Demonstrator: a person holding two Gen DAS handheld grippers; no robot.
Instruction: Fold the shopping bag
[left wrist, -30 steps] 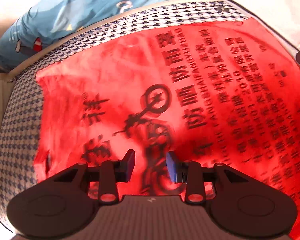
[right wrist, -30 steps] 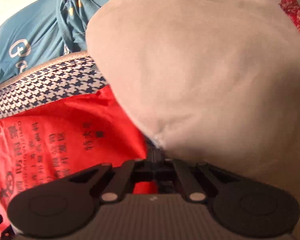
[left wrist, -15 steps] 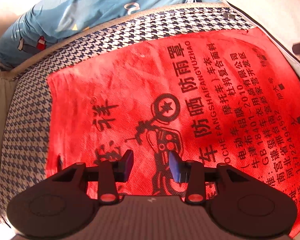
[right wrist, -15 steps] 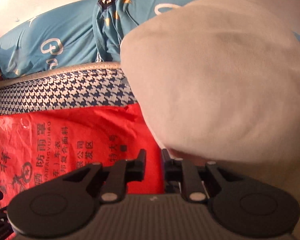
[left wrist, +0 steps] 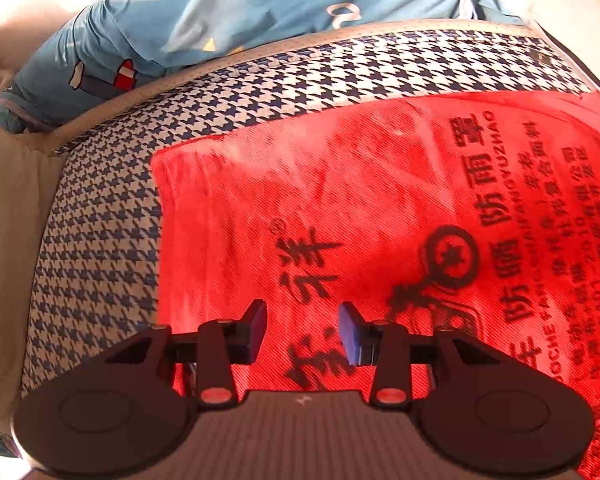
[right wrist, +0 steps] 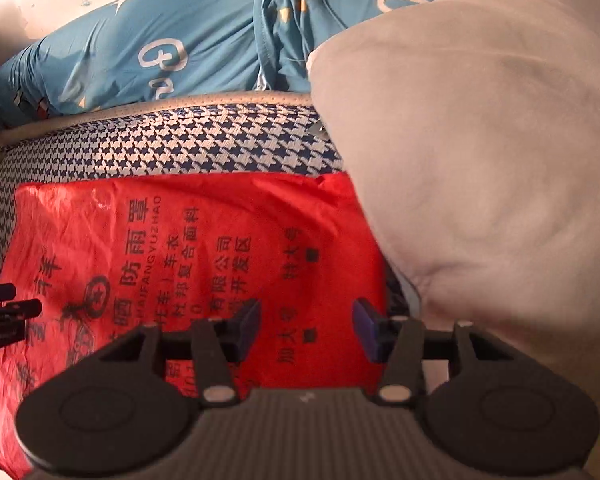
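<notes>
Above the red bag (left wrist: 380, 208) on the cushion (left wrist: 100, 240), left gripper (left wrist: 303, 330) and just-opened right gripper (right wrist: 306, 330) gape empty; each should pinch one edge squarely.

The left black two-finger gripper (left wrist: 303, 332) points steeply downward, its jaws parted with a clear gap and nothing between the blue pads (left wrist: 350, 334). Its dark fingertips also show at the left edge of the right wrist view (right wrist: 10, 308), level with the other tool. The right black two-finger gripper (right wrist: 307, 330) likewise tilts steeply down; its jaws have just been opening and now stand apart, wider than the left pair, with nothing clamped between the blue-faced pads (right wrist: 367, 328). Neither hand itself is visible.
</notes>
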